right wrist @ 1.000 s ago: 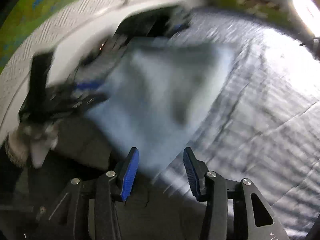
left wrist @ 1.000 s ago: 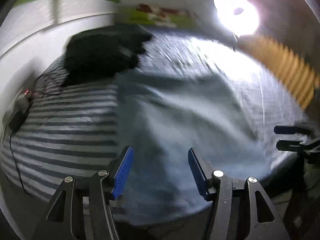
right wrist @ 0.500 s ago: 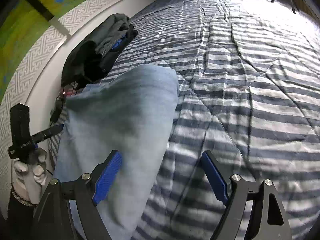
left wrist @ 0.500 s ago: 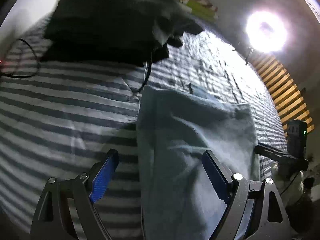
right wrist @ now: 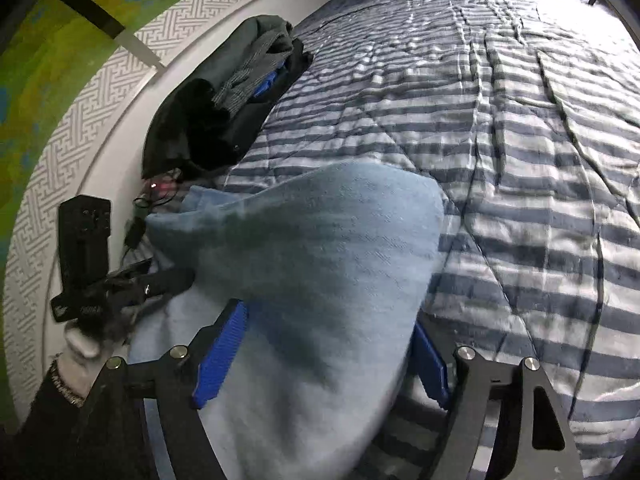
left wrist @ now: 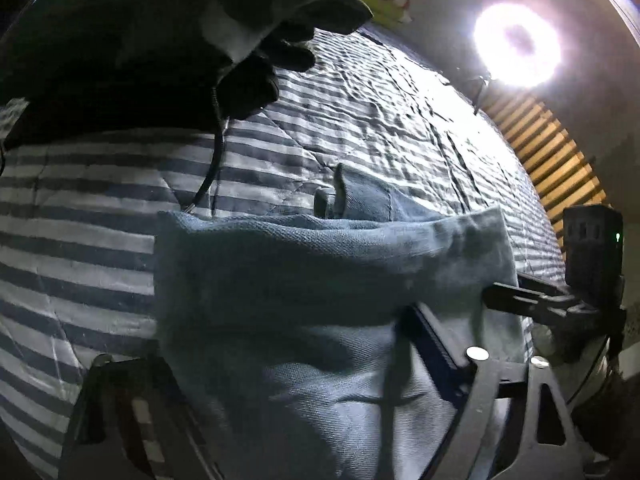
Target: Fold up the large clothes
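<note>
The right tool point(right wrist: 324, 354) stands wide open, its blue pads on either side of a fold of the light blue garment point(right wrist: 312, 280); whether the pads touch the cloth cannot be told. The left tool point(left wrist: 288, 364) is also spread wide, with the garment point(left wrist: 320, 280) draped between its fingers and hiding the left one. The garment lies on the striped bed cover point(right wrist: 500, 140) at its near edge, its long axis running from the tools away toward a folded far edge. A dark clothes pile point(right wrist: 224, 100) sits beyond, by the wall.
</note>
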Action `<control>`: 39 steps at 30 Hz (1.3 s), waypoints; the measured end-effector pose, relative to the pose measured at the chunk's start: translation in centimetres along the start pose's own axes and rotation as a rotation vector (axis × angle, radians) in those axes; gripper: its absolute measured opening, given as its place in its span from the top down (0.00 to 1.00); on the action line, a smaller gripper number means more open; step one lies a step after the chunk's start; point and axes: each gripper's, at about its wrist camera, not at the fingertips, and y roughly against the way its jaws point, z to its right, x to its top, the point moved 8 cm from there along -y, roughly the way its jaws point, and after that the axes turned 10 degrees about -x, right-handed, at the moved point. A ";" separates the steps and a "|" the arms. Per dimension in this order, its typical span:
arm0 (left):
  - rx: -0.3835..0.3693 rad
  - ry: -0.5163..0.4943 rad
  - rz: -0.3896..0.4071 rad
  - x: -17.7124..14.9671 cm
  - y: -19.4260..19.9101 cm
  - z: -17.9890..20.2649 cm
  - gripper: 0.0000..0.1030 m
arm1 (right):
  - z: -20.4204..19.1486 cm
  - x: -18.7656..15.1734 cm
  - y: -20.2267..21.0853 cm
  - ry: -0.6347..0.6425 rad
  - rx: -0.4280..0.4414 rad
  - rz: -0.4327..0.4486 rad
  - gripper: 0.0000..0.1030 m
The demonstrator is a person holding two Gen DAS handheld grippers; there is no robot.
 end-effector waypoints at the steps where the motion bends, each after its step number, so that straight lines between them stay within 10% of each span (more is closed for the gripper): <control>1: -0.010 0.027 0.009 0.0 0.1 -0.1 0.26 | 0.0 0.1 0.0 -0.005 -0.004 0.002 0.37; 10: 0.005 0.017 0.089 -0.3 2.6 1.9 0.66 | -1.2 -0.3 2.4 -0.014 0.007 0.034 0.80; 25: -0.081 -0.020 0.482 -1.5 18.9 6.4 0.75 | -13.4 0.9 15.9 0.290 0.033 0.311 0.85; 39: 0.137 -0.221 0.683 14.1 34.9 7.9 0.78 | -23.5 17.0 19.6 0.345 0.170 0.521 0.85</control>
